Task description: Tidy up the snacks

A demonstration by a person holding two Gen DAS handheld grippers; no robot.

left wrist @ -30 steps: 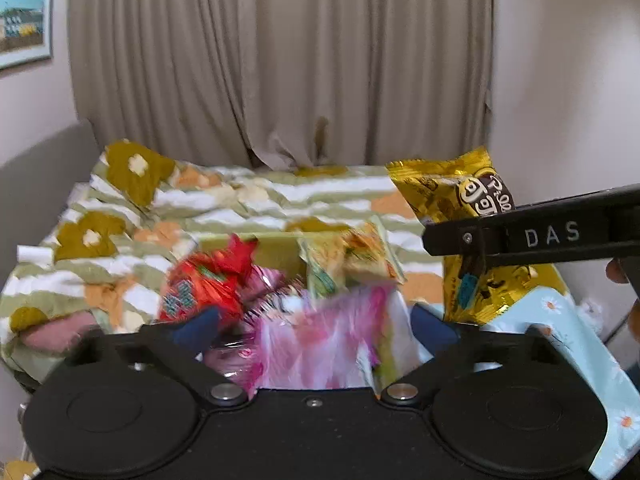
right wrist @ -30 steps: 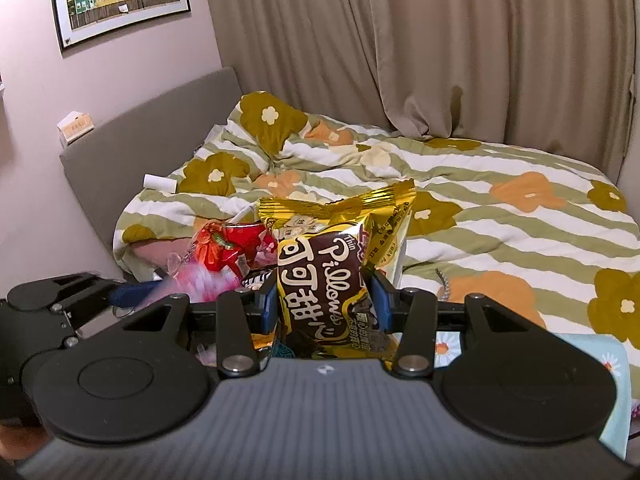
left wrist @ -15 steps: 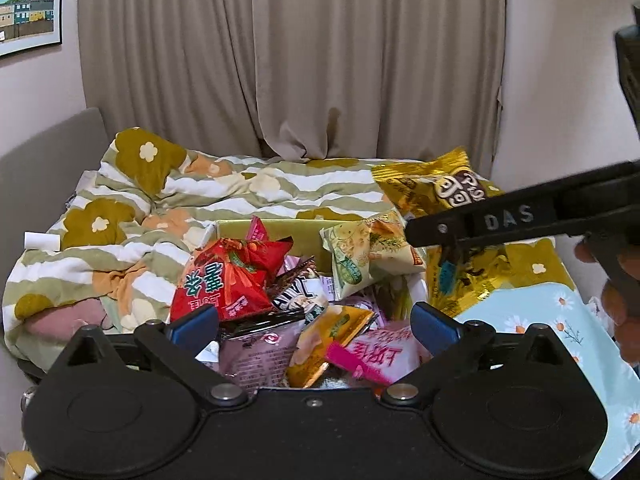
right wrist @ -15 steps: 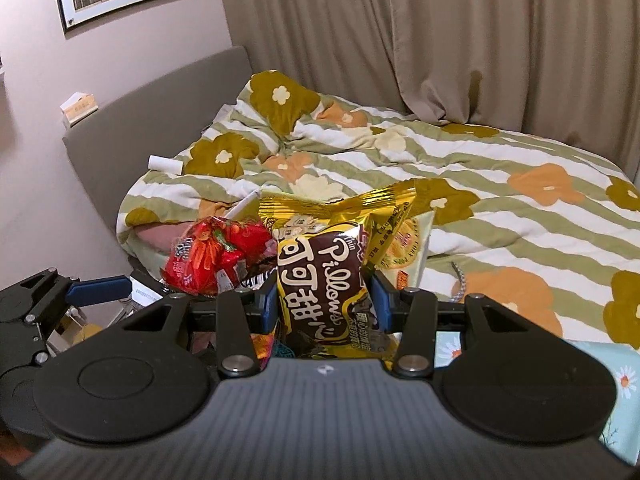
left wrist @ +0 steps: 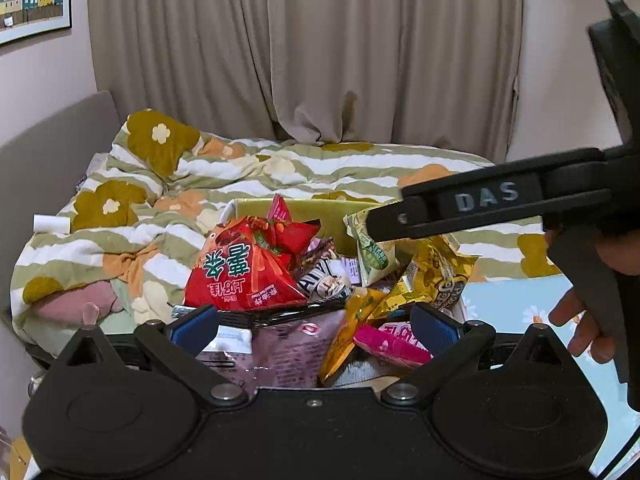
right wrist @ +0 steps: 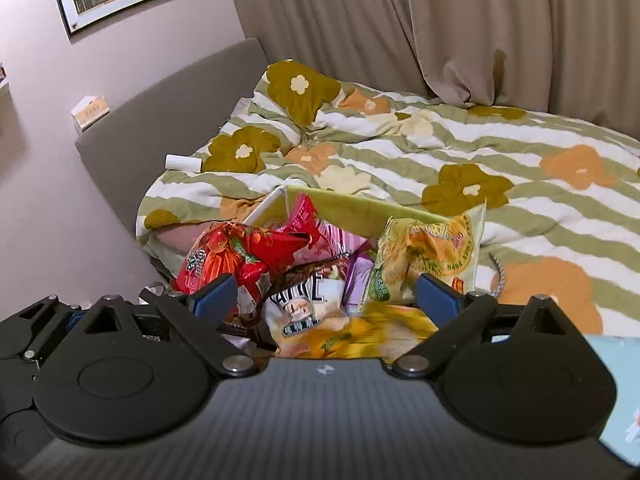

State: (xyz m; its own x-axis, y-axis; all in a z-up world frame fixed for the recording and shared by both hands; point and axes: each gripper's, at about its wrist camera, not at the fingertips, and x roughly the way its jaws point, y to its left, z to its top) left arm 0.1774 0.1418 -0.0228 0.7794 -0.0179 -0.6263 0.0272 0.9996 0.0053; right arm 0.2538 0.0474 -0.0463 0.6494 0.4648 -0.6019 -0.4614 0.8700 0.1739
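Note:
A green box (left wrist: 304, 208) on the bed is heaped with snack bags: a red bag (left wrist: 244, 268), a yellow-green bag (left wrist: 374, 252), a pink packet (left wrist: 392, 344) and a purple packet (left wrist: 288, 348). My right gripper (right wrist: 324, 296) hangs over the box (right wrist: 352, 208). Its jaws are opening wide, and the pads touch nothing. Below it the gold Pillow bag (right wrist: 384, 332) is a blur; in the left wrist view this bag (left wrist: 440, 280) lies on the heap at the right. My left gripper (left wrist: 314, 324) is open and empty at the box's near side. The right gripper (left wrist: 384, 224) reaches in from the right.
A green-striped quilt (right wrist: 480, 152) with flowers covers the bed. A light-blue daisy cloth (left wrist: 512, 304) lies right of the box. A grey headboard (right wrist: 160, 92) and pink wall stand left, curtains behind. A hand (left wrist: 584, 320) holds the right gripper's handle.
The right gripper opened and let go of the gold Pillow bag, which dropped onto the heap. A pink packet settled in the box. Both grippers came closer to the box.

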